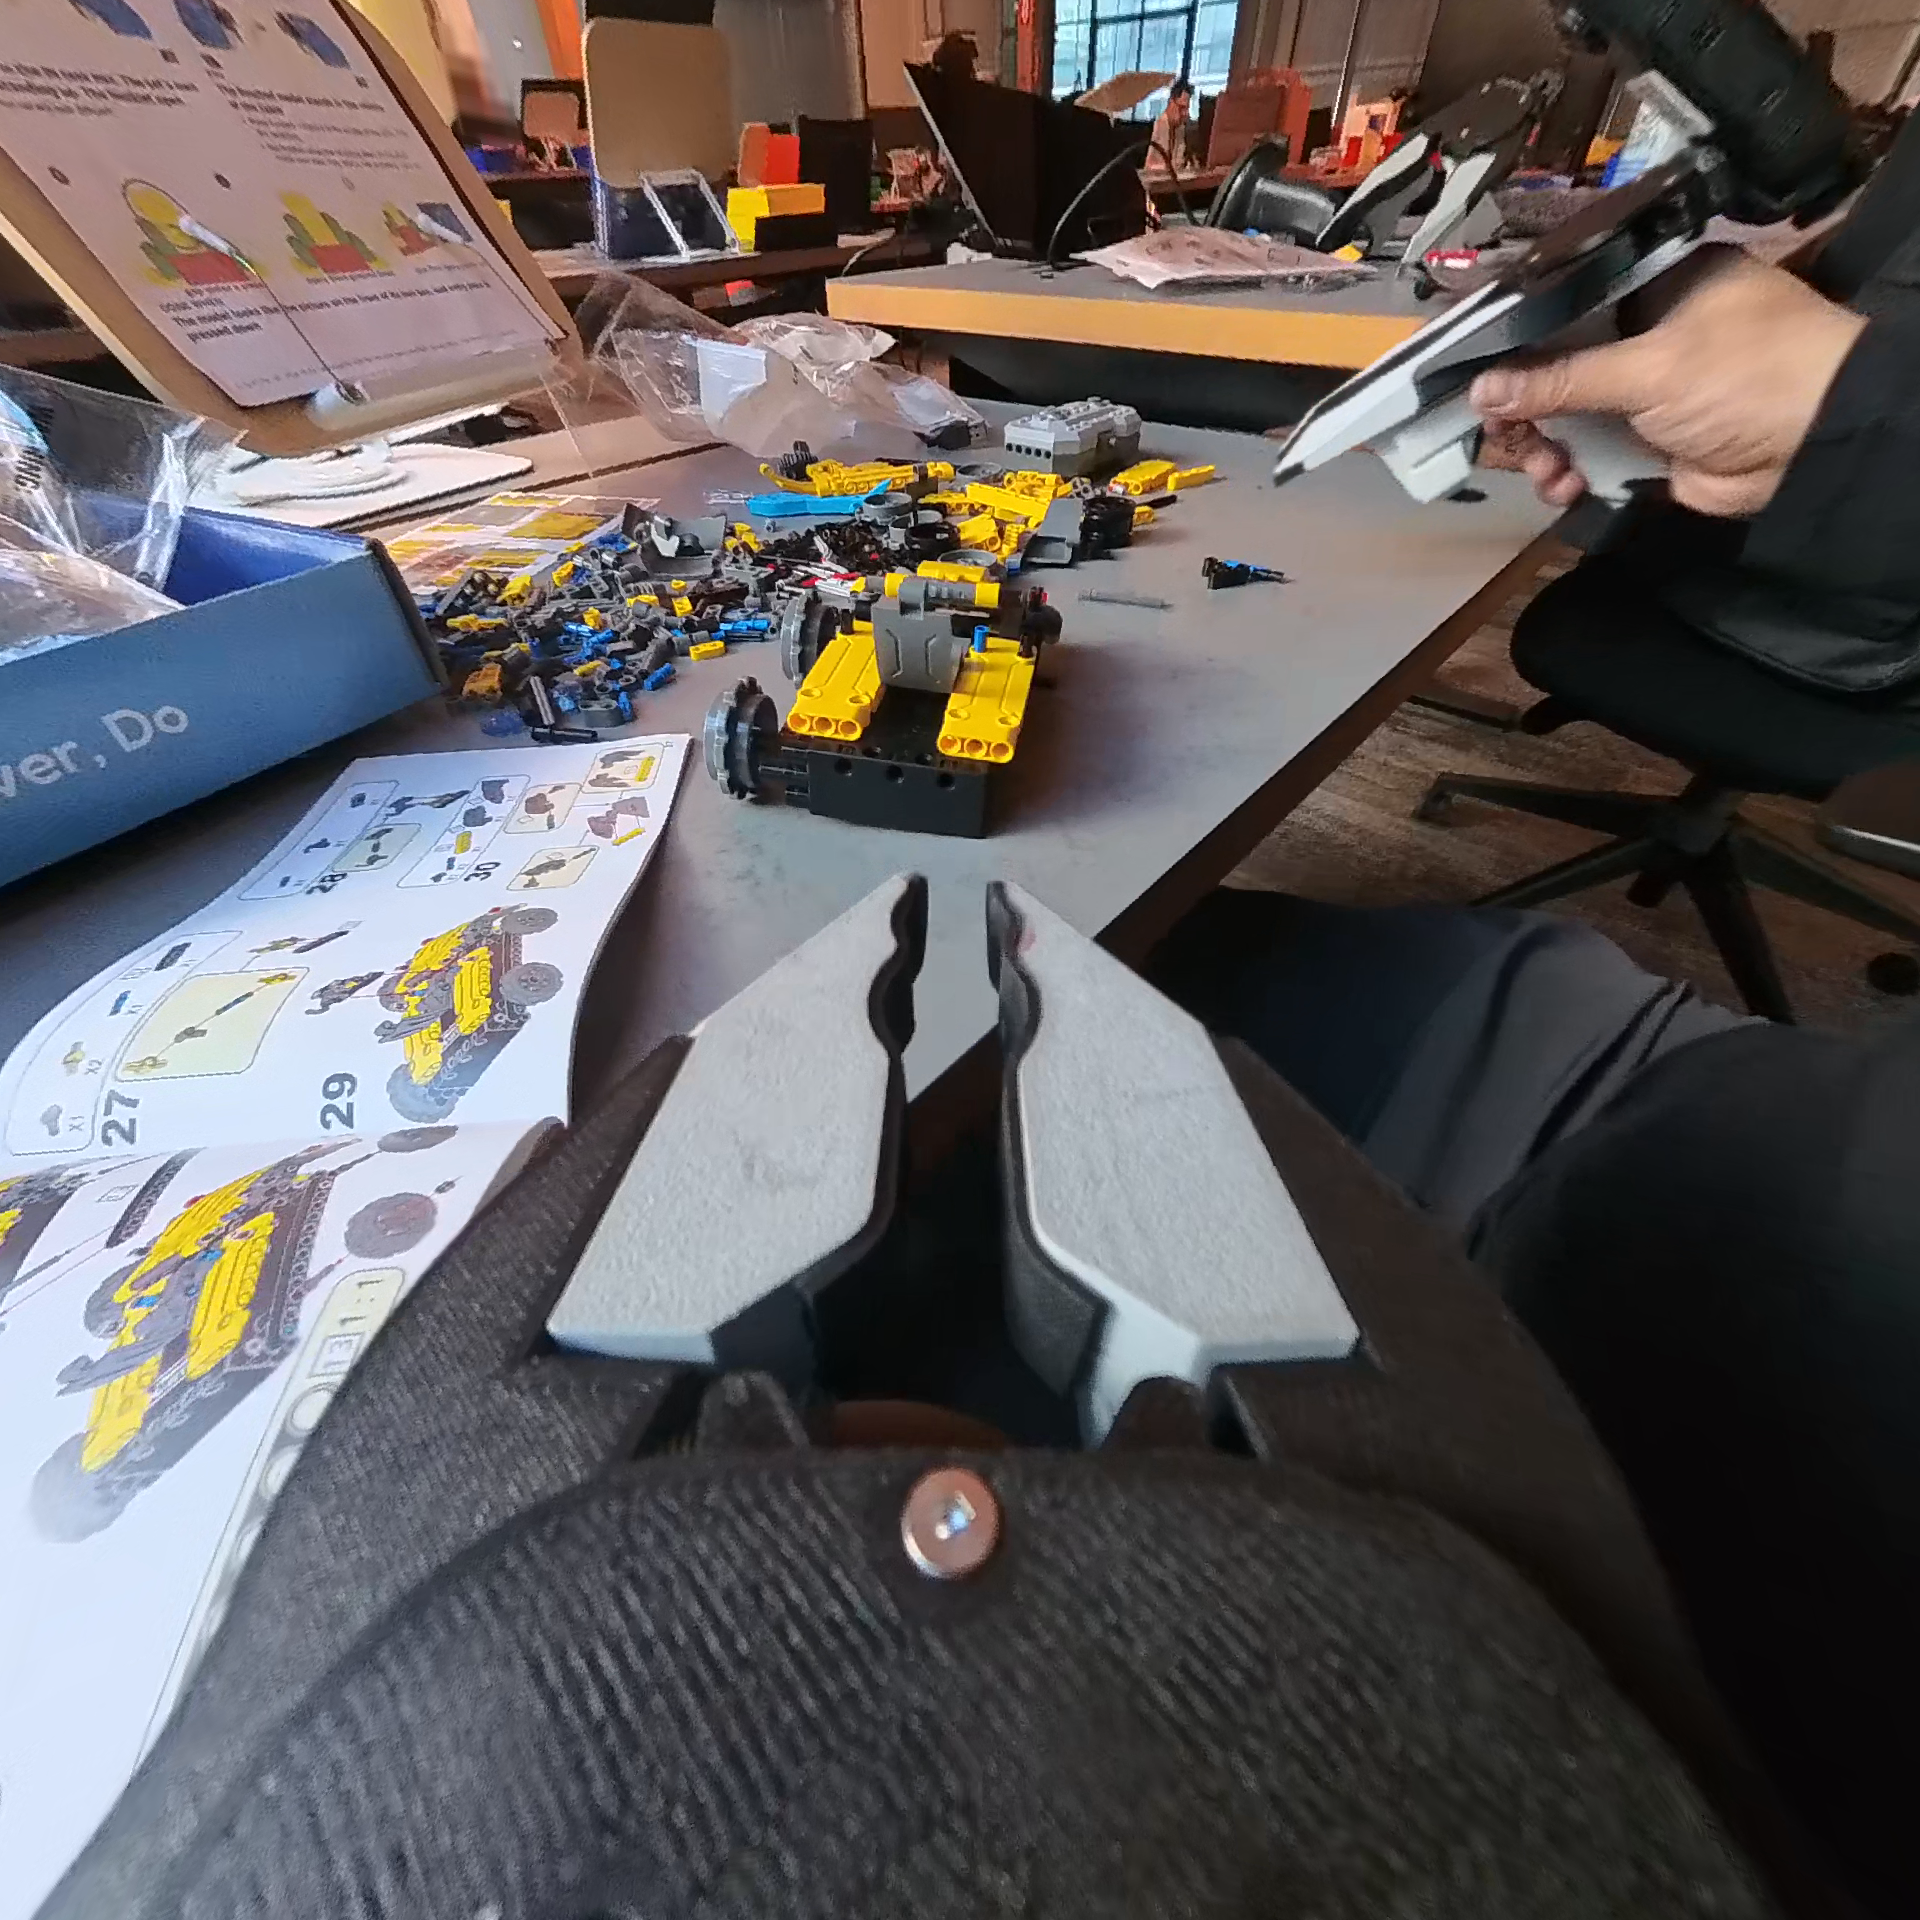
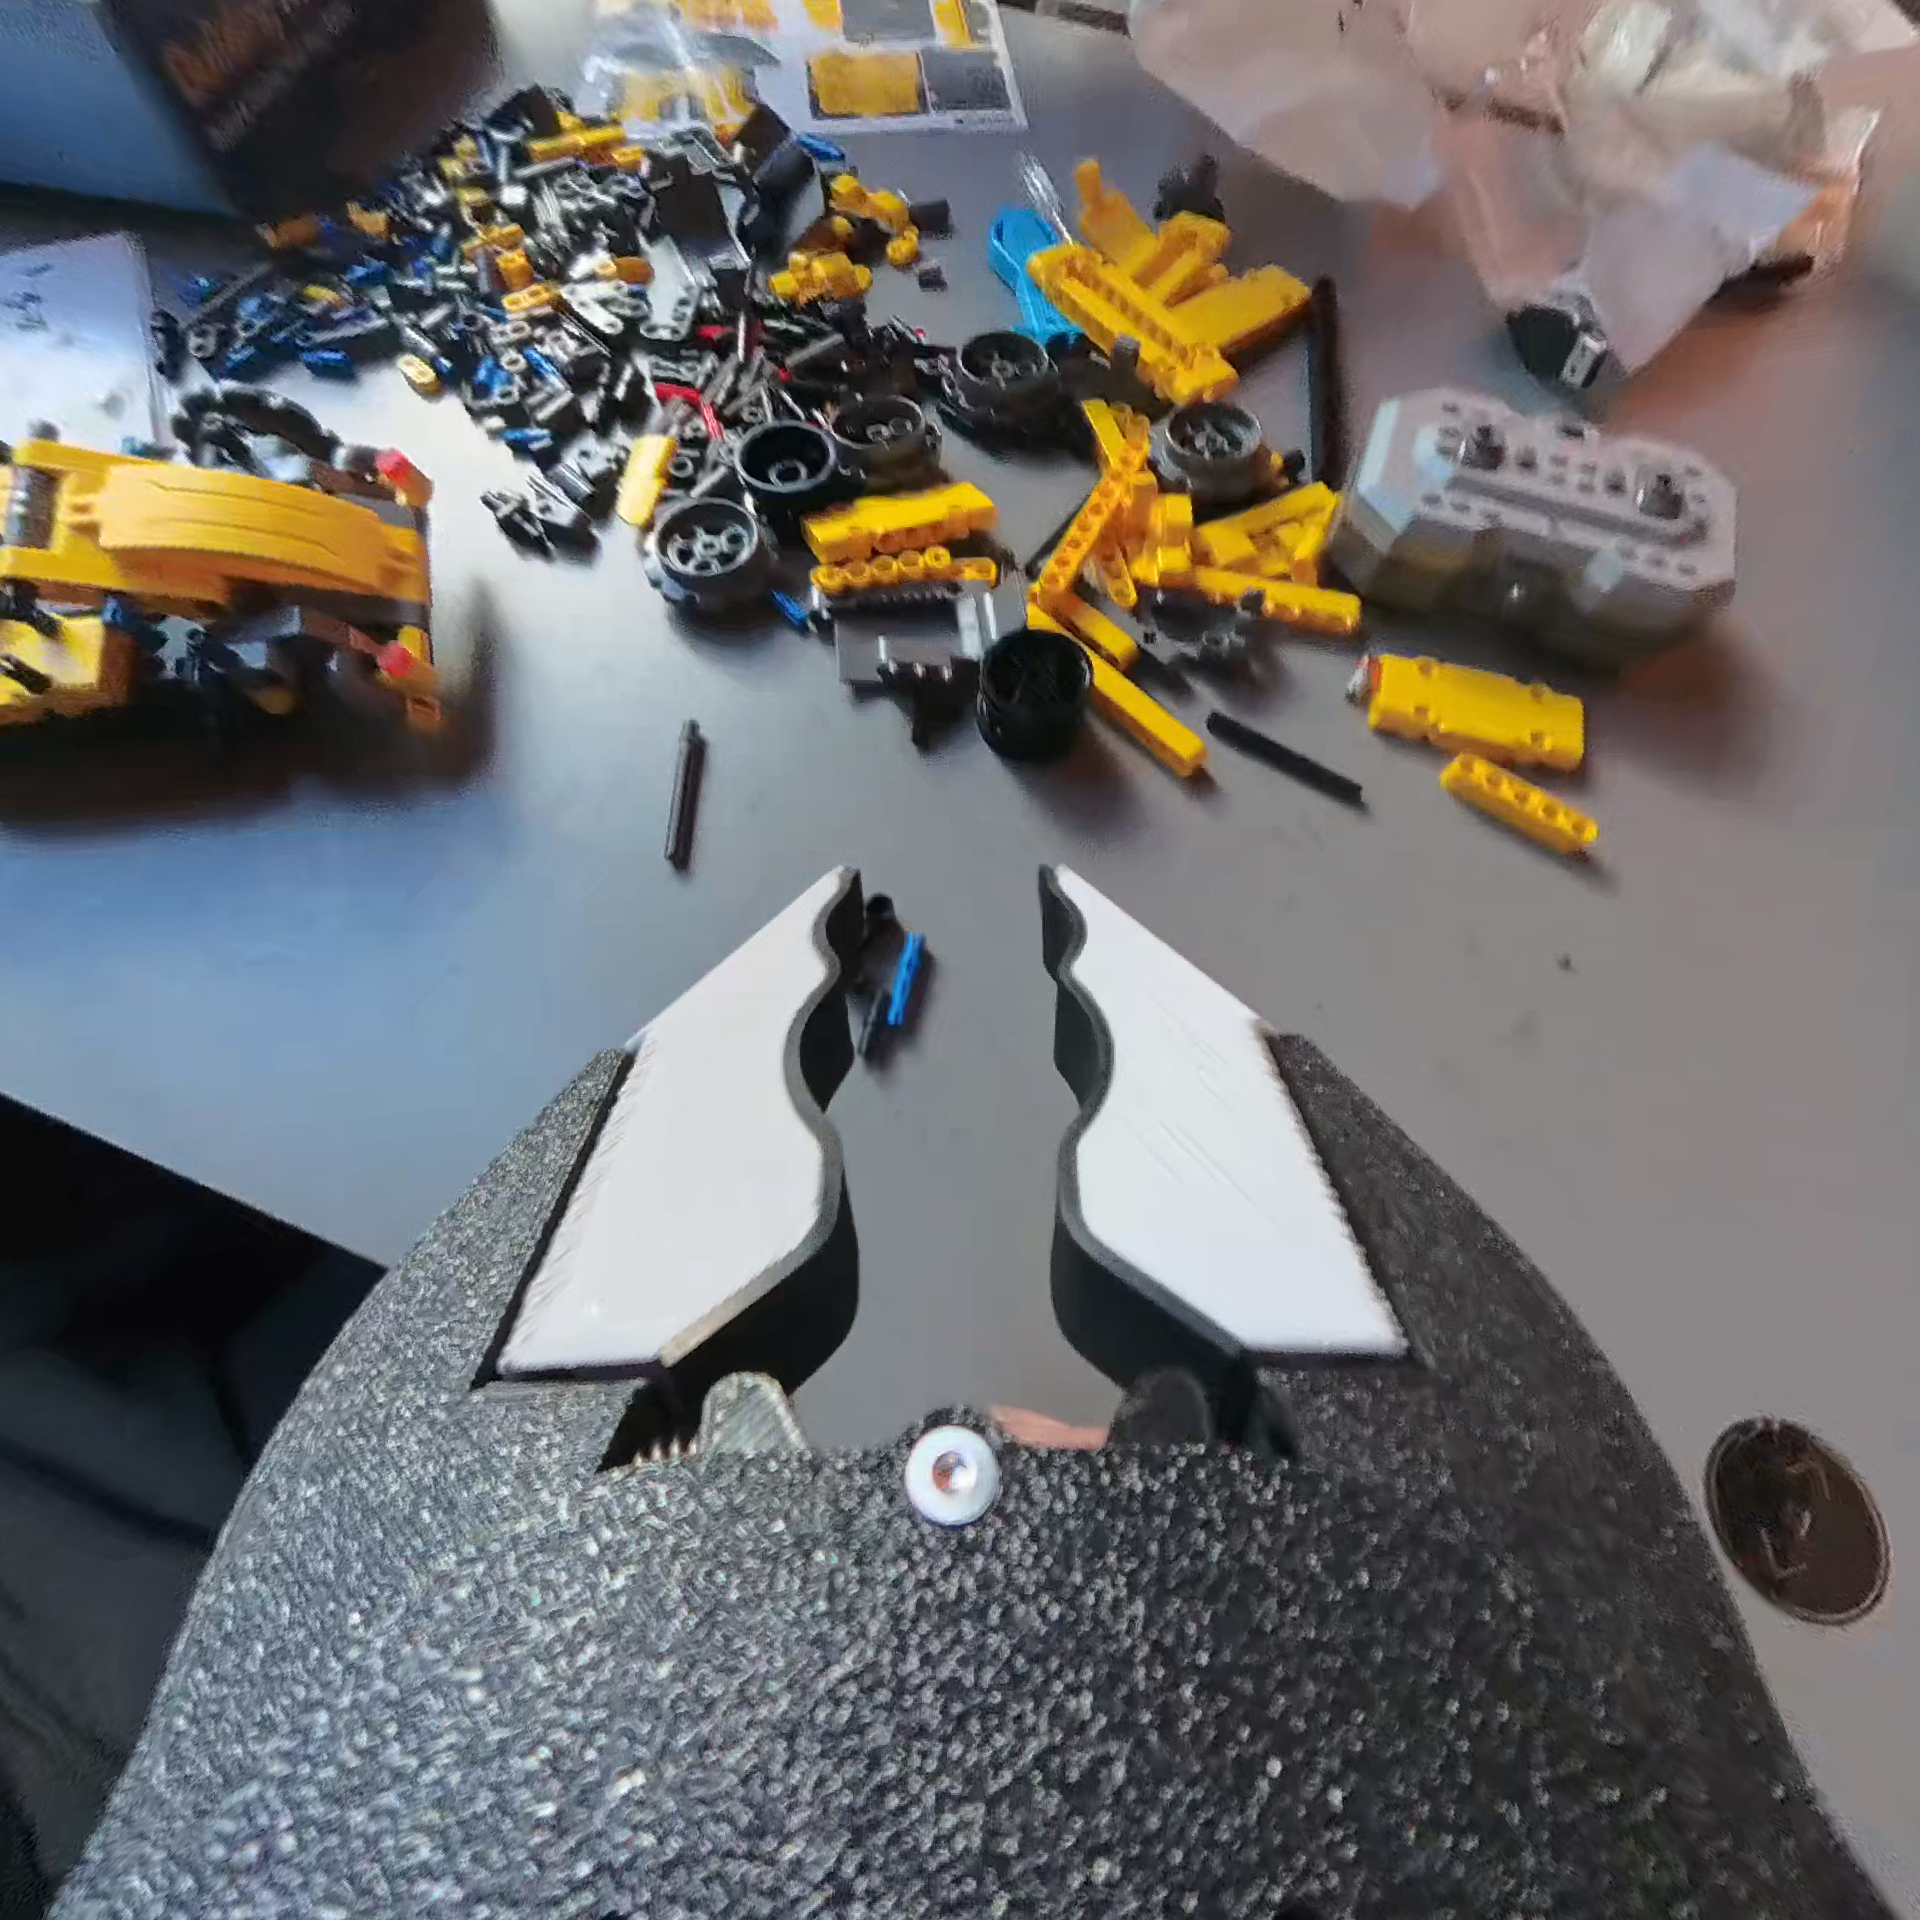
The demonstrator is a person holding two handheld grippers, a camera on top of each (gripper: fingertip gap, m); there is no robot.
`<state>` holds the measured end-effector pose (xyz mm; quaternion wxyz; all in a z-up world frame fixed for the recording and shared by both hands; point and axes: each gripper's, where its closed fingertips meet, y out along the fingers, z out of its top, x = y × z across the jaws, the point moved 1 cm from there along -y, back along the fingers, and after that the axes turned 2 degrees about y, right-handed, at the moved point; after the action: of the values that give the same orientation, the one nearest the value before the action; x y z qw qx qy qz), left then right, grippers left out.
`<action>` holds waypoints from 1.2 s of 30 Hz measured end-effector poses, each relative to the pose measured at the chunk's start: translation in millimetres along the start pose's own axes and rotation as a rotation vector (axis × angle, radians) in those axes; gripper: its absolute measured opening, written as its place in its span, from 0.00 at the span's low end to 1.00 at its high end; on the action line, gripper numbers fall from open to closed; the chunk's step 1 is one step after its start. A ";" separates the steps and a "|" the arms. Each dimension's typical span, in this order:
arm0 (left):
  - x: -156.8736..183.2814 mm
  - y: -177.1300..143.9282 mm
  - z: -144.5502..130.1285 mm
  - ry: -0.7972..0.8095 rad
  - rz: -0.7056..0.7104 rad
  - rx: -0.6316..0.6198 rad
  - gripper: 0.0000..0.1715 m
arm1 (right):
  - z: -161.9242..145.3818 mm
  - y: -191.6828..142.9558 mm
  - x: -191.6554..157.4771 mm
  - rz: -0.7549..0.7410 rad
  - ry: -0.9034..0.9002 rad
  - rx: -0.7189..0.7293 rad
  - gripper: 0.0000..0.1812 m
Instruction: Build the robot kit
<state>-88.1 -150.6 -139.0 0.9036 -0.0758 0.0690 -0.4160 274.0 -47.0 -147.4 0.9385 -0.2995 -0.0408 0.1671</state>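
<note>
My left gripper [image 1: 954, 885] hovers low over the near edge of the grey table [image 1: 1143, 727], its jaws slightly apart and empty. Ahead of it stands a partly built yellow and black brick vehicle [image 1: 904, 707], which also shows in the right wrist view [image 2: 208, 561]. My right gripper [image 2: 948, 883] is open and empty, and a hand holds it above the table [image 1: 1288, 473]. A small black and blue piece [image 2: 888, 966] lies on the table below it, seen between the fingers close to the left one. This piece also shows in the left wrist view [image 1: 1236, 571].
A heap of loose yellow, black and blue parts [image 2: 727, 312] and a grey hub [image 2: 1538, 520] lie beyond. A black axle [image 2: 684, 795] lies alone. An open instruction booklet [image 1: 343, 987], a blue box [image 1: 208, 665], plastic bags [image 1: 779, 374] and a propped-up board [image 1: 260, 208] are at left. An office chair [image 1: 1683, 748] stands at right. Some 35 centimeters of space lies between my two pairs of fingers. About 20 centimeters separates my right fingertips from the grey hub [image 2: 1538, 520].
</note>
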 end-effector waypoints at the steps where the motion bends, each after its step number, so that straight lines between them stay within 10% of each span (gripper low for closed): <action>1: 0.3 1.1 -1.6 0.002 0.000 -0.006 0.05 | -5.0 -0.6 -1.5 0.023 0.010 -0.012 0.19; 16: 2.0 7.7 -12.8 0.024 -0.004 -0.047 0.05 | -37.1 30.3 -24.9 0.157 -0.214 -0.289 0.11; 36: 4.6 6.7 -12.1 0.033 -0.016 -0.046 0.05 | 1.2 35.7 -35.4 0.283 -0.122 -0.209 0.14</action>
<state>-82.4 -150.7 -152.4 0.8968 -0.0902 0.0930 -0.4230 230.1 -30.9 -166.2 0.8653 -0.3873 -0.0721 0.3100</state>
